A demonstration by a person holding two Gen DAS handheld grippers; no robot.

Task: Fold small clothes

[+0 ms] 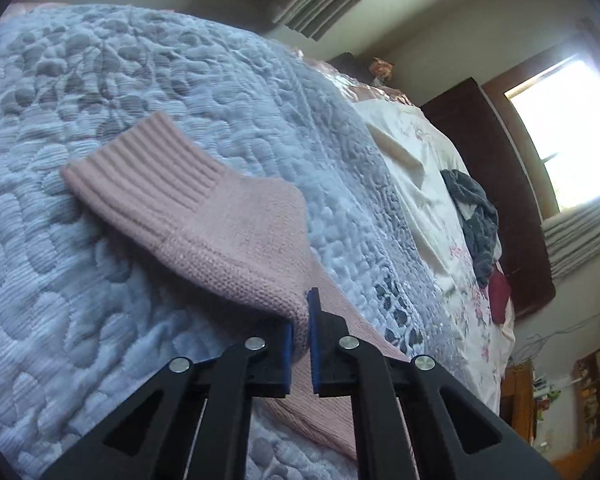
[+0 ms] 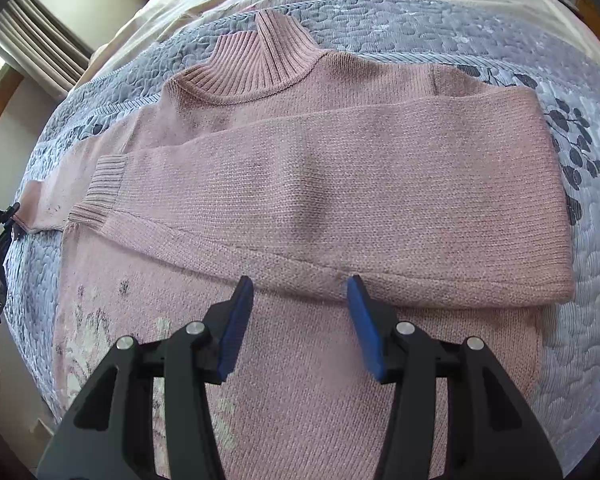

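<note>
Pink ribbed-neck sweater (image 2: pixel 300 184), one sleeve folded across; left claw (image 1: pixel 300 344) gripping its other sleeve, right claw (image 2: pixel 300 320) released.

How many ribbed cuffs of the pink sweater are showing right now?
1 in the right wrist view: a ribbed cuff on the sleeve folded across the pink sweater. The other sleeve's end, by the left claw, is hidden.

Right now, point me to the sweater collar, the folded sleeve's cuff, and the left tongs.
sweater collar (image 2: pixel 260 62): right wrist view, ribbed neck band.
folded sleeve cuff (image 2: pixel 100 192): right wrist view, ribbed end lying across the body.
left tongs (image 1: pixel 300 344): left wrist view, gap between pads, pinching pink knit.
</note>
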